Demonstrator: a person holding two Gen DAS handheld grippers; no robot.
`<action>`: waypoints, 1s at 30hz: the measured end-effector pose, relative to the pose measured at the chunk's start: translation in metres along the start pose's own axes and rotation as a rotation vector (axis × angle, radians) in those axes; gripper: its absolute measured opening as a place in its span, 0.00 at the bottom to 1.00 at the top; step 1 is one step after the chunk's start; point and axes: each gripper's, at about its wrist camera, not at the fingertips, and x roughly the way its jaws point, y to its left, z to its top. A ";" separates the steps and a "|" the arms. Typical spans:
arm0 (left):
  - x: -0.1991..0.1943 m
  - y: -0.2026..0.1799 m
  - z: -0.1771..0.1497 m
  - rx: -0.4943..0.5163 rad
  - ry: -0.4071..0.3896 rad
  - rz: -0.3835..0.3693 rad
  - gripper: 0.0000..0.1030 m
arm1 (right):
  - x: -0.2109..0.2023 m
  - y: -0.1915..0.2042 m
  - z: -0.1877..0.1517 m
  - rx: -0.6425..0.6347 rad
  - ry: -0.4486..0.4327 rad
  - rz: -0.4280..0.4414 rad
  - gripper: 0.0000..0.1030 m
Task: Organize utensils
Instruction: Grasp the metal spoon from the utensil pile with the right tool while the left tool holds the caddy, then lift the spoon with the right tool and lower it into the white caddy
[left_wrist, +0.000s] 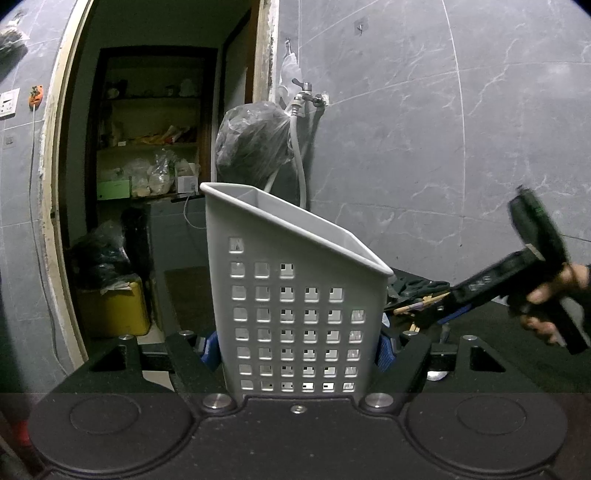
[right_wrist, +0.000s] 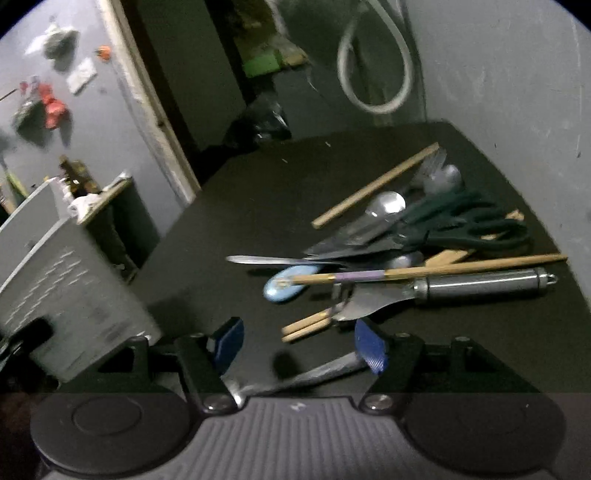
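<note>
A grey perforated utensil holder (left_wrist: 295, 295) stands upright on the dark table, and my left gripper (left_wrist: 297, 350) is shut on its lower sides with both blue pads (left_wrist: 386, 352) pressed against it. The same holder (right_wrist: 55, 277) shows at the left of the right wrist view. A pile of utensils lies on the table: dark green scissors (right_wrist: 461, 225), a spoon (right_wrist: 384, 205), wooden chopsticks (right_wrist: 373, 186), a steel-handled tool (right_wrist: 480, 286) and a blue-handled piece (right_wrist: 286, 288). My right gripper (right_wrist: 300, 345) hangs open just in front of the pile, over a metal handle (right_wrist: 325, 369) that its pads do not touch.
A grey tiled wall (left_wrist: 443, 147) backs the table, with a tap (left_wrist: 306, 96), a white hose (right_wrist: 376, 103) and a plastic bag (left_wrist: 255, 140). An open doorway with shelves (left_wrist: 147, 147) and a yellow can (left_wrist: 114, 310) lie to the left. A hand (left_wrist: 546, 295) holds the right gripper.
</note>
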 end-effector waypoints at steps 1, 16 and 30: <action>0.000 0.000 0.000 0.000 0.000 0.000 0.74 | 0.003 -0.006 0.001 0.022 0.009 0.002 0.70; 0.000 0.001 -0.001 0.002 -0.005 -0.006 0.74 | -0.062 0.014 -0.060 0.012 0.118 0.071 0.69; -0.001 0.001 -0.001 0.002 -0.006 -0.007 0.74 | -0.036 0.084 -0.059 -0.462 0.152 -0.093 0.57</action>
